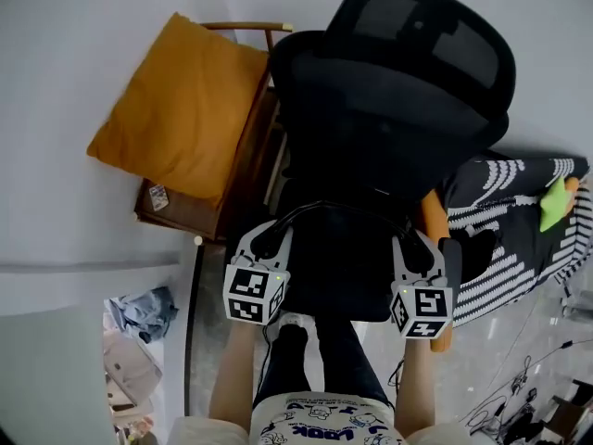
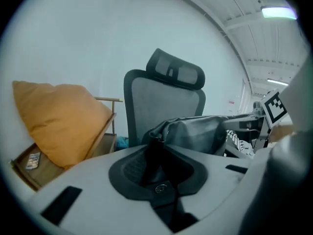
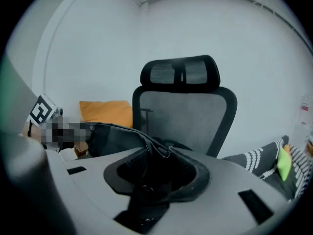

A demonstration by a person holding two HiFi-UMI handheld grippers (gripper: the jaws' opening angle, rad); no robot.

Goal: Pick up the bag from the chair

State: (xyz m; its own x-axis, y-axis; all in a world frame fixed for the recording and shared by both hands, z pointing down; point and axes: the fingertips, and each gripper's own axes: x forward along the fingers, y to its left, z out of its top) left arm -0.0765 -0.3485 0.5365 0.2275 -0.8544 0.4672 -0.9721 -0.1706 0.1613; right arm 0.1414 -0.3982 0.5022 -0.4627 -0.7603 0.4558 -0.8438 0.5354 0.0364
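A black bag (image 1: 338,262) hangs between my two grippers, in front of the black office chair (image 1: 398,82). Whether it still touches the seat is hidden. My left gripper (image 1: 266,239) is shut on the bag's strap (image 2: 154,153) at its left end. In the left gripper view the grey-black bag body (image 2: 198,133) stretches off to the right. At the bag's right end my right gripper (image 1: 414,248) is shut on another strap (image 3: 155,148), and the bag (image 3: 110,138) runs off to the left in the right gripper view.
An orange cushion (image 1: 181,105) leans on a wooden chair (image 1: 199,216) to the left. Black-and-white striped fabric (image 1: 514,221) with a green object (image 1: 554,202) lies at the right. Cables (image 1: 519,387) cross the floor at the lower right. A pile of clothes (image 1: 139,313) sits at the lower left.
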